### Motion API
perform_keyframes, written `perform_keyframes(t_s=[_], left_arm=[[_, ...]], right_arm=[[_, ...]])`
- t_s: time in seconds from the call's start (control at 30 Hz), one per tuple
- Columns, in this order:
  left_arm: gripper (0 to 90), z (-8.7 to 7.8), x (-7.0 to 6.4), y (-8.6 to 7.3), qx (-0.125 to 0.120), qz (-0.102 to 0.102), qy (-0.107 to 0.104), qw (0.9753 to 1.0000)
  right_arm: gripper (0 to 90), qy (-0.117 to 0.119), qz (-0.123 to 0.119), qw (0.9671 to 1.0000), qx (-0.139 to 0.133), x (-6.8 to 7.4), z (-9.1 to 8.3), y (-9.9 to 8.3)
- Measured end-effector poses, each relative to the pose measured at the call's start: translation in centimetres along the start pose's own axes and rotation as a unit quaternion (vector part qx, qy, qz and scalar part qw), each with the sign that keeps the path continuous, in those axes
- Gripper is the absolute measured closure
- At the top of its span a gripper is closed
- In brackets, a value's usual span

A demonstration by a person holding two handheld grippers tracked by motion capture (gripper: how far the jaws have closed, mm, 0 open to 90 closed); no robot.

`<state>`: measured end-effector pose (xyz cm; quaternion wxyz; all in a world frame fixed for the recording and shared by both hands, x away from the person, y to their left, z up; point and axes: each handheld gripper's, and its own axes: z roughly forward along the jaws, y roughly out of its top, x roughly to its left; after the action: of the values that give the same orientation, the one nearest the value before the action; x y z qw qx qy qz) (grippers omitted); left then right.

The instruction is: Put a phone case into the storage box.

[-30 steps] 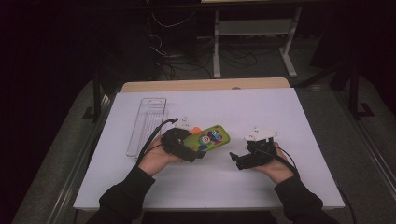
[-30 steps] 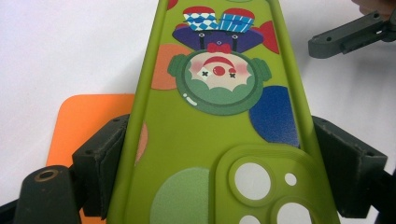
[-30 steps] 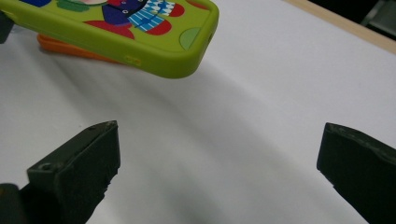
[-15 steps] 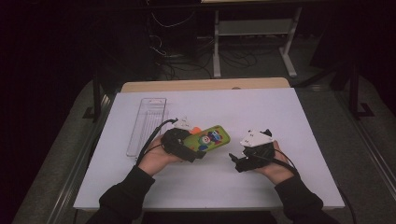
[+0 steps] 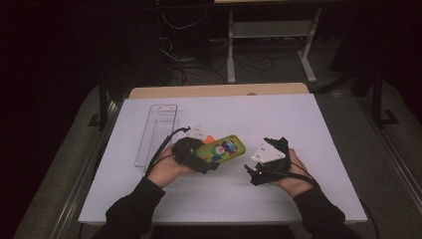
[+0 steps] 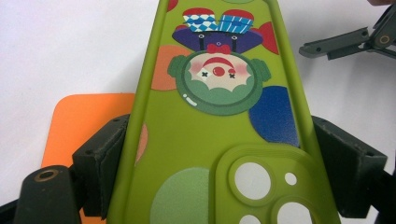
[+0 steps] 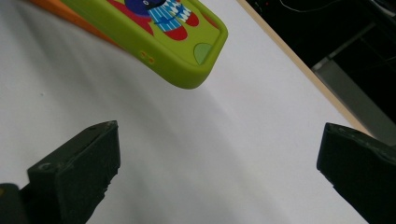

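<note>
I've got the left tongs [image 5: 209, 160] clamped on the green phone case [image 5: 222, 149], jaws on both long edges near the camera cutout; case sits mid-frame in the high view, lifted w/ its far end pointing right. Orange card [image 6: 86, 126] lies under it on the white bench [image 5: 298, 114]. Right tongs [image 5: 252, 168], lower right of center, gape wide w/ nothing between, just short of the case tip. Clear tray [image 5: 155, 133] at upper left.

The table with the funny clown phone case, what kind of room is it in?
Probably a lab or workshop, not a home. The white table stands in a dark room, loose cables trail over the floor behind it, and a bare metal stand sits there too.
</note>
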<state>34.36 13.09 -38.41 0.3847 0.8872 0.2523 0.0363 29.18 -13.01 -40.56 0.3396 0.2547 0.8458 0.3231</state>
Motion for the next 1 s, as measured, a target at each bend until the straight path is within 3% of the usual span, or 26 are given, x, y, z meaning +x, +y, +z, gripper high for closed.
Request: perform_keyframes(t_s=[0.1,0.23,0.27,0.33,0.4,0.57,0.67,0.7,0.9,1.0], left_arm=[[14.9,-0.1,0.2,0.0,0.012,0.018,0.001,0.9998],[14.9,-0.1,0.1,0.0,0.01,0.014,0.0,0.9999],[14.9,-0.1,0.2,0.0,0.013,0.017,0.0,0.9998],[14.9,0.0,0.1,0.0,0.011,0.018,-0.001,0.9998],[14.9,0.1,0.0,0.0,0.004,0.01,-0.001,0.9999],[14.9,0.1,0.0,0.0,0.007,0.014,-0.001,0.9999],[14.9,0.0,0.2,0.1,0.016,0.032,-0.001,0.9994],[14.9,0.1,0.1,0.0,0.01,0.025,-0.002,0.9996],[14.9,0.2,-0.1,0.0,0.006,0.013,-0.003,0.9999],[14.9,0.2,0.0,0.0,0.004,0.016,-0.001,0.9999]], right_arm=[[0.0,-0.008,-0.013,0.9999,0.0,0.2,0.0,0.0],[0.0,-0.019,-0.035,0.9992,0.001,0.4,0.1,0.0],[0.0,-0.026,-0.061,0.9978,0.005,0.3,0.1,-0.1],[0.0,-0.03,-0.066,0.9974,0.004,0.5,0.1,-0.1],[0.0,-0.036,-0.088,0.9955,0.006,0.6,0.2,-0.2],[0.0,-0.05,-0.108,0.9928,0.002,1.1,0.3,-0.2],[0.0,-0.059,-0.12,0.991,0.005,1.4,0.4,-0.2],[0.0,-0.062,-0.12,0.9909,0.004,1.4,0.4,-0.2],[0.0,-0.079,-0.145,0.9863,0.001,1.9,0.5,-0.2],[0.0,-0.085,-0.17,0.9817,0.003,2.0,0.5,-0.2]])
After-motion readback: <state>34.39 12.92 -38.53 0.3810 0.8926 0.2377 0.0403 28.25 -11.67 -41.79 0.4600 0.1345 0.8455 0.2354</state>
